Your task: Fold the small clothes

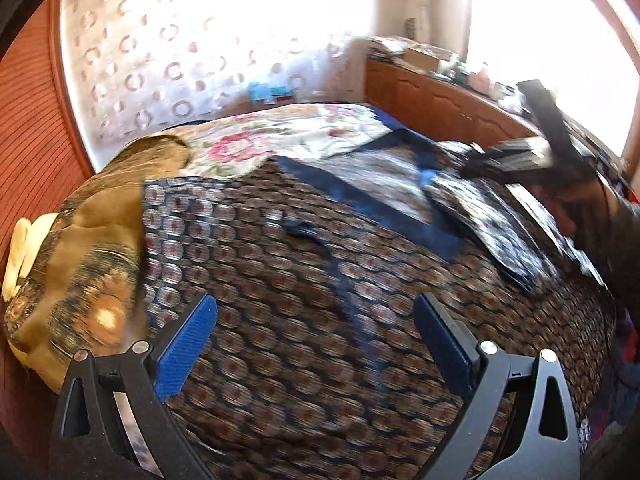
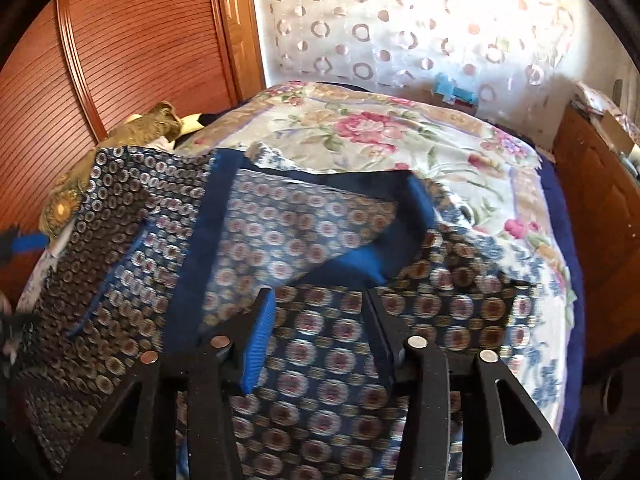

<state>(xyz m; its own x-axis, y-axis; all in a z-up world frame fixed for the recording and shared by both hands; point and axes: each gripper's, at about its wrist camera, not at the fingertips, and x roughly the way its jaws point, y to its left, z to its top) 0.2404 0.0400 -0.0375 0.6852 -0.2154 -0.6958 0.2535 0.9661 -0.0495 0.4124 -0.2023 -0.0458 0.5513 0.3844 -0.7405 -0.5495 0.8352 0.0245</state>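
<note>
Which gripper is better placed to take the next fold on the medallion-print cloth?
Right, probably. The right gripper hangs open right by the folded-over blue border of the medallion-print cloth. The left gripper is open over flat mid-cloth, no edge between its jaws.

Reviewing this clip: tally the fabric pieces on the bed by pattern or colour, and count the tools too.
Navy medallion-print cloth with blue border: 1
Cream floral cloth: 1
Olive-gold cloth: 1
White cloth with blue flowers: 1
Tools: 2, left tool and right tool, both open, nothing between the pads
Total: 6
</note>
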